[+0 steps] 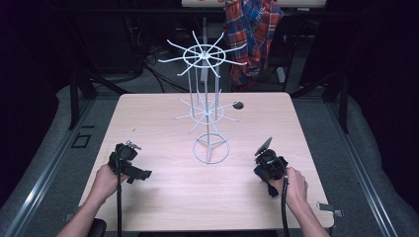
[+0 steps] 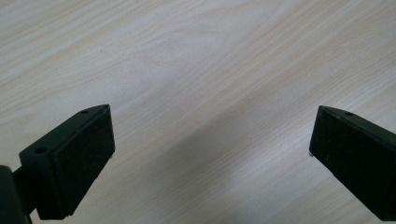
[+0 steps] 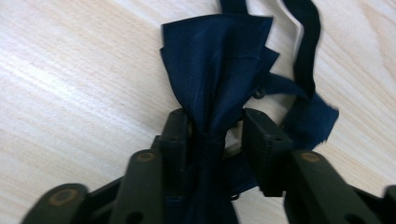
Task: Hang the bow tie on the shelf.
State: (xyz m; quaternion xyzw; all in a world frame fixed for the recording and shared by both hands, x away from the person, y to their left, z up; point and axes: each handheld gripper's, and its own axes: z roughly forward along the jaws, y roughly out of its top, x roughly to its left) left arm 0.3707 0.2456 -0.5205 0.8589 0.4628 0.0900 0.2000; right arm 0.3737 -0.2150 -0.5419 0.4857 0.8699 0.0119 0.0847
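A: In the high view, what stands on the worktop (image 1: 163, 197)?

B: A white wire rack (image 1: 206, 106) with two rings of hooks stands in the upper middle of the frame, with nothing on its hooks. The left tool (image 1: 129, 163) is at the lower left, the right tool (image 1: 267, 158) at the lower right, each held by one hand. A dark flap rises from the right one; from here it is too small to name.

A: And the left gripper view?

B: The left tool (image 2: 212, 140) has its jaws wide apart over bare wood, with nothing between them. I think it waits free, to help later.

A: The right gripper view?

B: There the right tool (image 3: 212, 135) is closed on a navy bow tie (image 3: 217, 65), pinched at its narrow middle knot, so the wings fan out toward the top of the frame. A black strap (image 3: 306, 42) lies at the upper right. Holding the waist probably keeps the tie steady for hanging on a hook.
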